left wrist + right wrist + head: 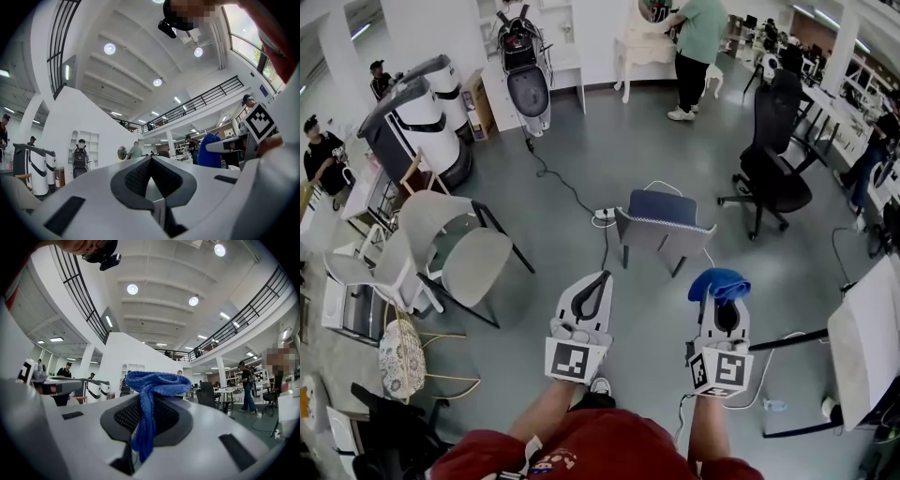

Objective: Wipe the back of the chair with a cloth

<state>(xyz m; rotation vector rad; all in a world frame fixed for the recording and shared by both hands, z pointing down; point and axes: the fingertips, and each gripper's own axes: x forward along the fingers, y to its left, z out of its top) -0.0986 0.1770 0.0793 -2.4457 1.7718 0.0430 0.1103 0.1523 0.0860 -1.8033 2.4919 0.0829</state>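
A chair (662, 223) with a blue seat and a grey back stands on the floor ahead of me, its back turned toward me. My right gripper (719, 292) is held up short of it and to the right, shut on a blue knitted cloth (719, 283). In the right gripper view the cloth (151, 382) bunches over the tips and hangs down between the jaws of that gripper (146, 401). My left gripper (596, 284) is level with it on the left, jaws shut and empty; its tips (150, 162) meet. Both gripper views tilt up at the ceiling, with the chair out of sight.
White chairs (455, 251) stand at the left and a black office chair (774, 155) at the right. A power strip with a cable (604, 215) lies on the floor beside the chair. A white table (868, 339) is at the right edge. A person (697, 49) stands at the back.
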